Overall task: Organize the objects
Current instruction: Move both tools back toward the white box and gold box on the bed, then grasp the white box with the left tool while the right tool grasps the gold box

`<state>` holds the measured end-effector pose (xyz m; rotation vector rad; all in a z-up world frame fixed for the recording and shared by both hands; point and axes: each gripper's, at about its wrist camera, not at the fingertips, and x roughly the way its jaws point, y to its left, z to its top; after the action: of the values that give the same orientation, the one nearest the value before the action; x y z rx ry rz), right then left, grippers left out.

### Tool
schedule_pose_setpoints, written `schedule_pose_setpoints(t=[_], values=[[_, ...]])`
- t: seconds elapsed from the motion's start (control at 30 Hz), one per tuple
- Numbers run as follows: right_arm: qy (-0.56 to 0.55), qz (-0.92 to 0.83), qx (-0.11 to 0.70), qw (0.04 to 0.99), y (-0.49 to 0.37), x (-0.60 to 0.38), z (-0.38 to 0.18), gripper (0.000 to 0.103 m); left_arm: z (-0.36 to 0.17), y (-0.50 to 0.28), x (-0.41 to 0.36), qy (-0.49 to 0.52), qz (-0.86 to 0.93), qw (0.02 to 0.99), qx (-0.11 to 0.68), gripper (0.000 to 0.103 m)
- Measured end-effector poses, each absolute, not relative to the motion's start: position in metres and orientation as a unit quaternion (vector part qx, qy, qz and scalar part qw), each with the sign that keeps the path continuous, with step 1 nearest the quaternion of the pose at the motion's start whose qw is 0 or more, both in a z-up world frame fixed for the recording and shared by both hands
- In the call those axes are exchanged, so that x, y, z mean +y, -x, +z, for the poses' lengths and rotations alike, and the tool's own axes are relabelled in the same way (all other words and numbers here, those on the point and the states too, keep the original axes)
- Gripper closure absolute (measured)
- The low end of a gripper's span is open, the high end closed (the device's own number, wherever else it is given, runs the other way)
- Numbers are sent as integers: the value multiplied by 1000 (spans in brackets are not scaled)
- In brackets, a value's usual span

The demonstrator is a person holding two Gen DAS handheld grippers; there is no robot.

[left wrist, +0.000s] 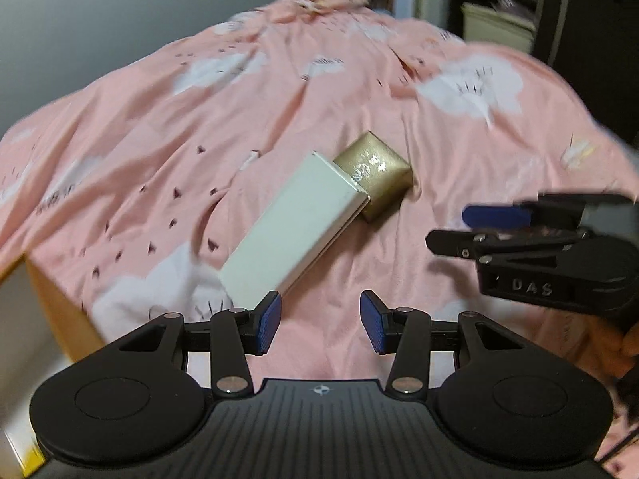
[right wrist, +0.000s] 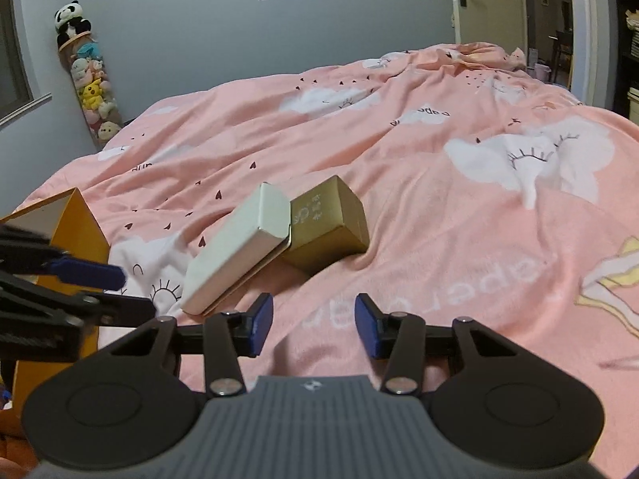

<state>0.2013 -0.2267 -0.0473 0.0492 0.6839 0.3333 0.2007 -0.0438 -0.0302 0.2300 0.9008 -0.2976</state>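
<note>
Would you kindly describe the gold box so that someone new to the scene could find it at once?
Look at the pink cloud-print bedspread that fills the view. Near its middle two boxes lie end to end, touching. The gold box is the short, squat, shiny one with pale printed characters on top, at the far end of the long white box.

A home bedroom: a pink cloud-print duvet (right wrist: 399,151) fills the frame, with stacked plush toys (right wrist: 90,76) upper left and a door (right wrist: 483,0) upper right.
</note>
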Motion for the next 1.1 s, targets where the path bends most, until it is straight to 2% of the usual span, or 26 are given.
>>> schedule_pose_setpoints(t=[0.13,0.3,0.43,0.57,0.67,0.77,0.83,0.9,0.97,1.1], values=[[-36,166,336,926,-218,-229,-54,57,-45,-222,-56,-178,-154,871,432,47],[-102,161,352,916,-241,-246,-68,62,-68,-238,-77,-257,-161,859,413,37],[-111,173,346,915,-246,-247,-73,61,-90,-241,-96,-319,-154,848,394,37],[-108,180,343,915,-251,-244,-75,61,-101,-244,-103,-340,-135,849,380,27],[-112,183,345,914,-256,-241,-78,61,-104,-248,-105,-340,-129,851,379,27],[-105,184,343,915,-257,-239,-77,61,-106,-251,-109,-341,-121,854,373,29],[-94,184,341,917,-256,-237,-77,61,-105,-253,-109,-341,-116,857,369,34],[-87,183,340,918,-256,-236,-77,61,-101,-255,-105,-334,-116,860,368,45],[-81,183,338,919,-255,-236,-76,61,-94,-257,-99,-318,-124,863,372,48],[-37,177,329,927,-251,-225,-71,55,-81,-257,-88,-290,-138,871,371,62]])
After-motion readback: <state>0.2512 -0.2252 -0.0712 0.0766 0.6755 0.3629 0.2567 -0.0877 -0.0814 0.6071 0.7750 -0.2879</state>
